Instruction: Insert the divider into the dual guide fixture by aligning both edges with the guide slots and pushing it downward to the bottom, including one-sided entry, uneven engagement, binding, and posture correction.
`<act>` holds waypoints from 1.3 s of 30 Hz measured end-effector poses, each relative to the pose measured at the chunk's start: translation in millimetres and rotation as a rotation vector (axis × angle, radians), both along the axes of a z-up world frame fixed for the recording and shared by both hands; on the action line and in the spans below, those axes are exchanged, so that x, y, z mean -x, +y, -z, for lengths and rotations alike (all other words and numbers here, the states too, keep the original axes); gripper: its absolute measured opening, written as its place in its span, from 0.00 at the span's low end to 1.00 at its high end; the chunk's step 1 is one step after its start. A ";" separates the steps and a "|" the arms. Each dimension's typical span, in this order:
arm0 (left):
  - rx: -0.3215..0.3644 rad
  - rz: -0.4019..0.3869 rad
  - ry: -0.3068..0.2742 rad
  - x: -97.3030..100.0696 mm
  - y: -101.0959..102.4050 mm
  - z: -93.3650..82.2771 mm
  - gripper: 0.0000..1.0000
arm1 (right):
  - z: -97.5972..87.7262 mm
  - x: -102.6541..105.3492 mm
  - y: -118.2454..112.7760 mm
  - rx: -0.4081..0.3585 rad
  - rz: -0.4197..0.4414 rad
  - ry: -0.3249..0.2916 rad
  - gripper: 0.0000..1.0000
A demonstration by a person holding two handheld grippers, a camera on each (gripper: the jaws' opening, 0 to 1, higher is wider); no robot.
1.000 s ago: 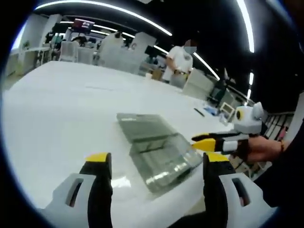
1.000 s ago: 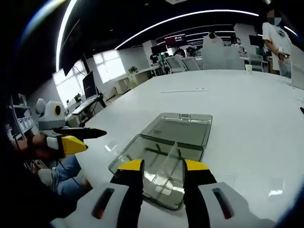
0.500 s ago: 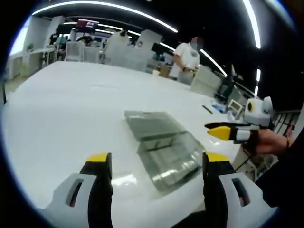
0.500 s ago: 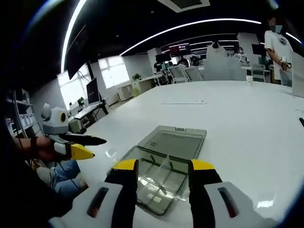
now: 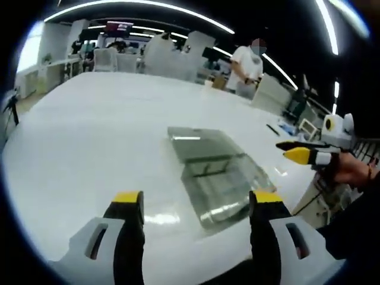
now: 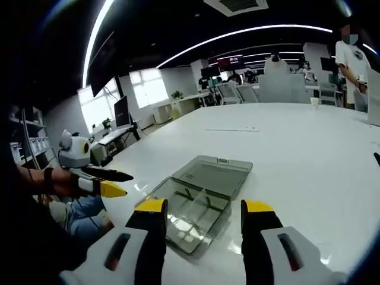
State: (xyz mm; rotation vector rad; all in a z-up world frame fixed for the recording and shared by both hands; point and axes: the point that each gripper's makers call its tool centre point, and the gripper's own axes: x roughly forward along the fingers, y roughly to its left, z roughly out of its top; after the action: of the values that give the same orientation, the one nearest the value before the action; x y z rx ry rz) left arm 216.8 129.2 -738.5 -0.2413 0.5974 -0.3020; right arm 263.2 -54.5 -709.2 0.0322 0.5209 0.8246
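Note:
A clear plastic box lies on the white table (image 5: 83, 136), its tray (image 5: 228, 187) open and its flat lid (image 5: 199, 144) folded out behind. In the right gripper view the tray (image 6: 190, 217) holds a clear divider (image 6: 205, 206) standing inside it, with the lid (image 6: 215, 176) beyond. My left gripper (image 5: 196, 205) is open with nothing between its fingers, short of the tray. My right gripper (image 6: 205, 208) is open too, back from the tray's near edge. The right gripper (image 5: 309, 153) enters the left gripper view at the right; the left gripper (image 6: 98, 181) enters the right gripper view at the left.
The table (image 6: 309, 154) stretches far behind the box. A person in a white shirt (image 5: 248, 65) stands at its far side, with chairs and desks beyond. A dark pen-like object (image 5: 271, 129) lies near the table's right edge.
Both grippers have drawn back from the box, which looks smaller and farther in both views. My right gripper's jaws have spread wider and no longer flank the divider.

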 end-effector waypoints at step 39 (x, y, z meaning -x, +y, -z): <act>-0.269 0.022 0.154 -6.2 31.8 55.5 0.50 | 4.0 12.3 -9.8 -0.042 0.045 0.058 0.38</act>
State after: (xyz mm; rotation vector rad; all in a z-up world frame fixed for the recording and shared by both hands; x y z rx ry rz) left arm 222.9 161.0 -794.0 0.0017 0.7857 -0.2224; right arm 251.0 -64.3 -713.2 0.1064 0.5555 0.7921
